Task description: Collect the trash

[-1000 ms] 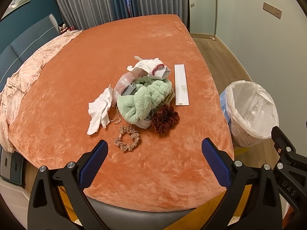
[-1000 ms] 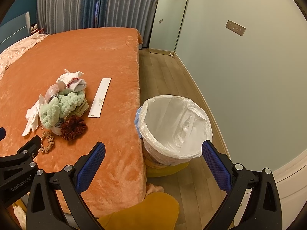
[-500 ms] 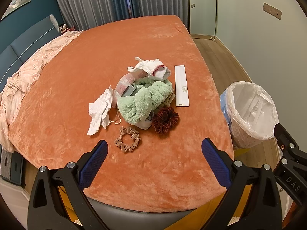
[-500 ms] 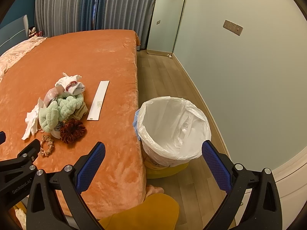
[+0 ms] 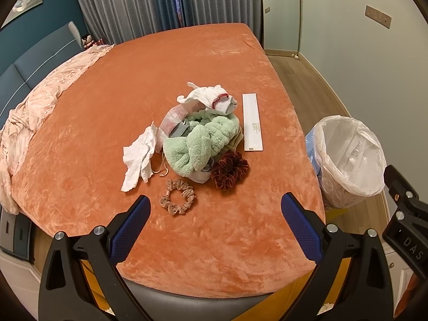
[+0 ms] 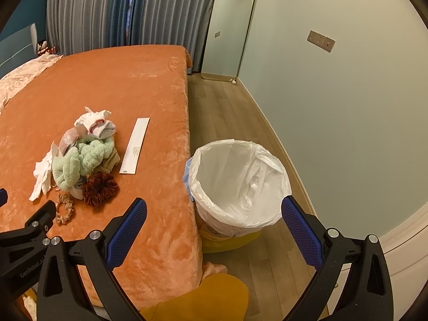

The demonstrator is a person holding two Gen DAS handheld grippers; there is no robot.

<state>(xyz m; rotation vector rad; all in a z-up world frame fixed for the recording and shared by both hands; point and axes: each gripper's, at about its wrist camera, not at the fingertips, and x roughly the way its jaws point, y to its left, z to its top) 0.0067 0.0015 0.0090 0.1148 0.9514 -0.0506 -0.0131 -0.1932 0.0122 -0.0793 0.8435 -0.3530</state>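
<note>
A pile lies on the orange bed (image 5: 160, 61): a crumpled white tissue (image 5: 137, 157), a second white wad (image 5: 214, 100), a long white paper strip (image 5: 252, 121), a green fluffy headband (image 5: 200, 144), a dark red scrunchie (image 5: 229, 170) and a beige scrunchie (image 5: 178, 196). My left gripper (image 5: 215, 214) is open and empty, above the bed's near edge, short of the pile. My right gripper (image 6: 214, 219) is open and empty, over the bed edge beside the bin (image 6: 238, 187) lined with a white bag. The pile also shows in the right wrist view (image 6: 80, 157).
The bin (image 5: 347, 157) stands on the wooden floor to the right of the bed. A pink quilt (image 5: 40, 101) lies bunched at the bed's left. A mirror (image 6: 227, 29) leans on the far wall. A yellow slipper (image 6: 198, 302) is below my right gripper.
Both views have shifted only slightly; the right gripper has drifted a little back and up. Nothing on the bed has moved.
</note>
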